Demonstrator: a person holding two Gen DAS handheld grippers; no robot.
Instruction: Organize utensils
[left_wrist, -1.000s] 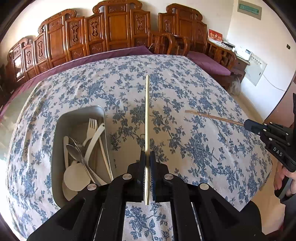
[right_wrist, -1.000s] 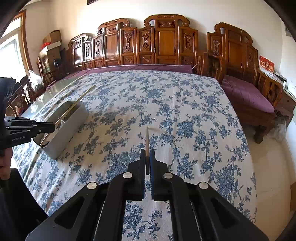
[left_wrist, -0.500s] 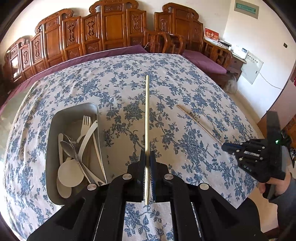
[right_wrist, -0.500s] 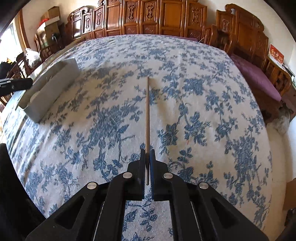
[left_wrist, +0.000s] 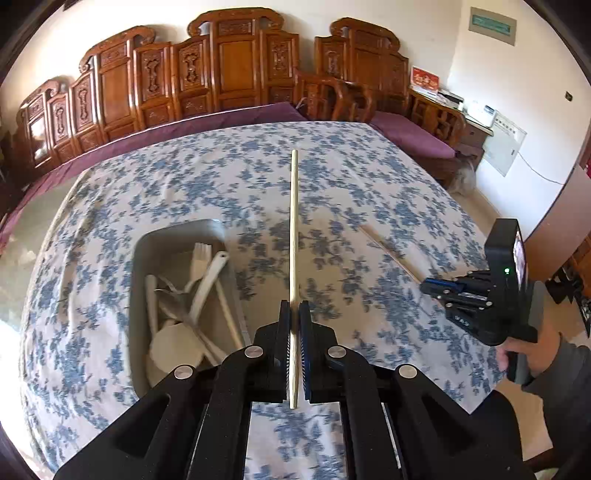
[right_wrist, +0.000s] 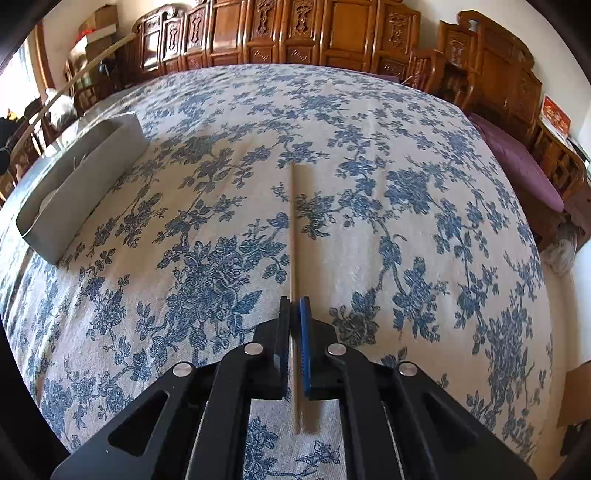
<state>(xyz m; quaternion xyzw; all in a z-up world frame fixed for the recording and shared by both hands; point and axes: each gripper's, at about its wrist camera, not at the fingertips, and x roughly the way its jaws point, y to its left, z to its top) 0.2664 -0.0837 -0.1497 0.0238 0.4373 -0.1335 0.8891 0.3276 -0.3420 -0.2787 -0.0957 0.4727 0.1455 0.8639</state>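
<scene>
The utensils are being gathered into a grey tray (left_wrist: 177, 236) that stands toward the left side of the bench (left_wrist: 184, 184), under a blue-flowered cloth; a white fork (left_wrist: 201, 254), spoons and other pale pieces already lie in it. Two chopsticks remain outside. The left hand-held gripper (left_wrist: 294, 314) is clamped on a pale chopstick (left_wrist: 294, 221), which juts straight ahead above the cloth, just right of the tray. The right hand-held gripper (right_wrist: 294, 310), near the bench's right edge, has its jaws pinched on a darker chopstick (right_wrist: 292, 229) that lies flat along the cloth.

The step in hand looks like the pickup of this last chopstick, with the first one awaiting delivery. Next, I judge, the right gripper must lift its stick clear of the cloth without letting it pivot, and both sticks must be carried over the tray and lowered lengthwise. They look long compared with the tray, so they may have to go in along its length or at a slant.

Hard to make out: from the right wrist view only the tray's outer wall shows, so its contents are hidden there. Whether the darker chopstick's near end still touches the cloth is unclear. The tray's near end is covered by the left gripper's body, and the pile of white utensils overlaps too much to count.
</scene>
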